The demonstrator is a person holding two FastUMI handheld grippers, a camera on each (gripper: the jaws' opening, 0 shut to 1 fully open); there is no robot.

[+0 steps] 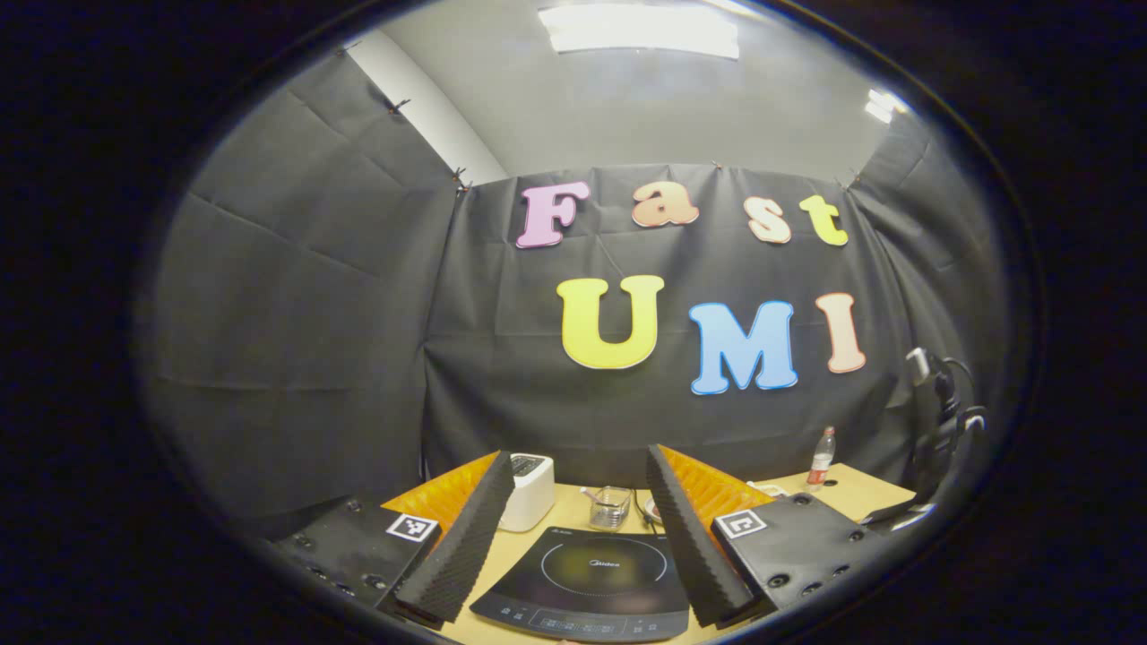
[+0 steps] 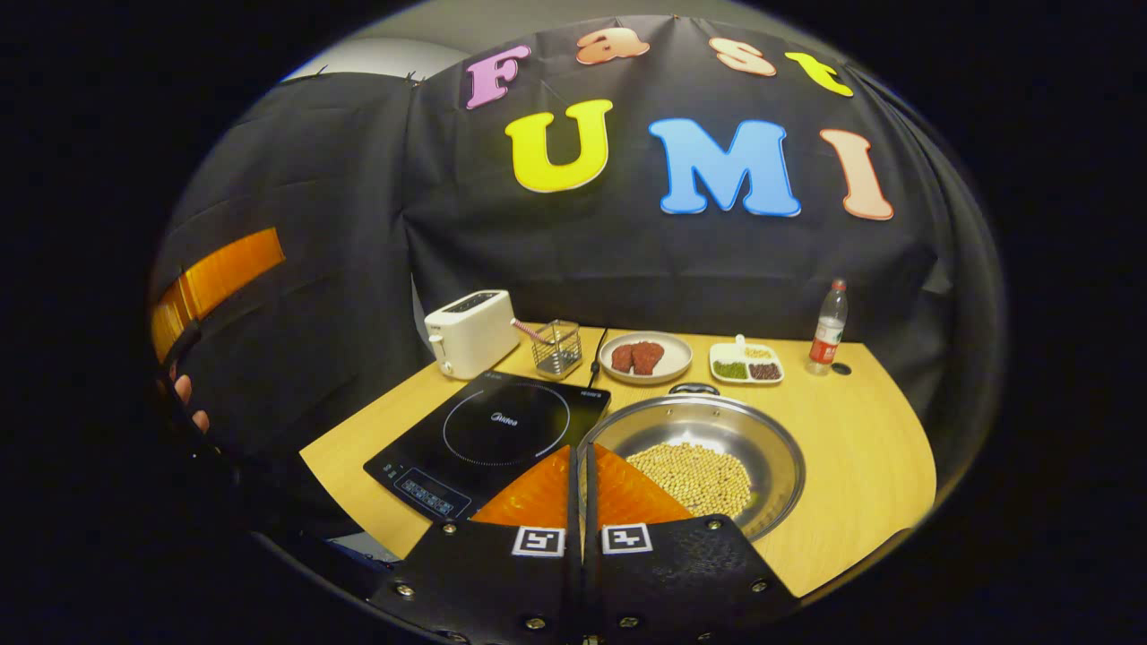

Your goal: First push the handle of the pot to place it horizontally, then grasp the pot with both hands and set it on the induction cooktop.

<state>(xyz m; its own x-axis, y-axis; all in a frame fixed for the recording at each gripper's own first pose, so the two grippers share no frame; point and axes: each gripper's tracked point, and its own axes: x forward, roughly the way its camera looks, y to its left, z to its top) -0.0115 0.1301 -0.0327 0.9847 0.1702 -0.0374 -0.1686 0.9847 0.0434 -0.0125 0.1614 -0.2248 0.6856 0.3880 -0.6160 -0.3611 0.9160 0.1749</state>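
Two grippers hang above a wooden table (image 2: pixel 860 448). The left gripper (image 1: pixel 581 528) has its fingers wide apart over the black induction cooktop (image 2: pixel 488 430), which says "Midea" in the middle. The right gripper (image 2: pixel 581 479) has its fingers pressed together at the near rim of the pot (image 2: pixel 708 448). This shiny metal pot sits on the table just right of the cooktop, with pale beans (image 2: pixel 694 475) inside.
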